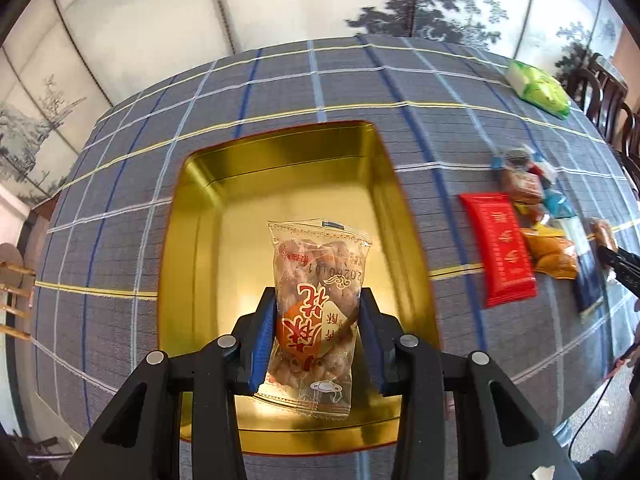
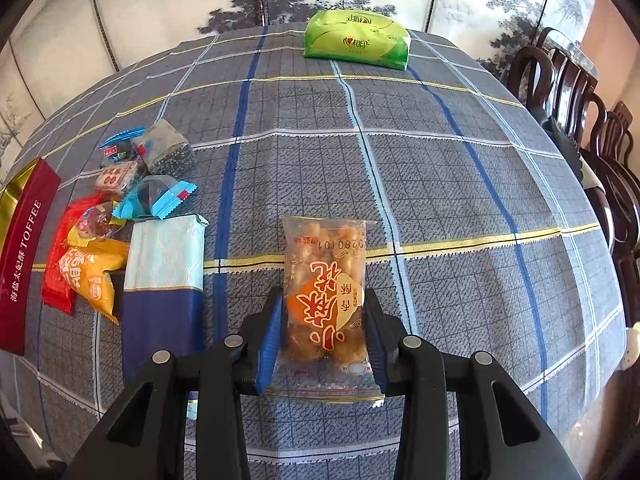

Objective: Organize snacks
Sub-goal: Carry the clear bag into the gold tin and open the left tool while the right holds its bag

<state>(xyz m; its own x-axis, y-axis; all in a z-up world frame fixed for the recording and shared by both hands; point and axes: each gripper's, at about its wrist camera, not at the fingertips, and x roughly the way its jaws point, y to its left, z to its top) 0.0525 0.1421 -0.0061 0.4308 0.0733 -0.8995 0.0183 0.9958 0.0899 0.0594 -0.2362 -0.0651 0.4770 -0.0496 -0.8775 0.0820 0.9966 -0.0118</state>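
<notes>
My left gripper [image 1: 318, 312] is shut on a clear snack packet [image 1: 316, 276] with red lettering, held over the open gold tin [image 1: 200, 240]. My right gripper [image 2: 322, 312] is shut on a like clear packet of fried twists [image 2: 326, 280], held above the plaid tablecloth [image 2: 460, 200]. A pile of snacks lies left of it: a pale and navy blue packet [image 2: 164, 272], an orange packet [image 2: 94, 276], a red packet [image 2: 60, 264] and small wrapped sweets [image 2: 160, 192]. The same pile shows in the left wrist view, with the red packet [image 1: 500, 248] nearest the tin.
A green tissue pack [image 2: 356, 40] lies at the table's far edge. A dark red TOFFEE tin wall [image 2: 24, 256] stands at the far left of the right wrist view. Dark wooden chairs [image 2: 592, 120] line the right side. A painted screen stands behind the table.
</notes>
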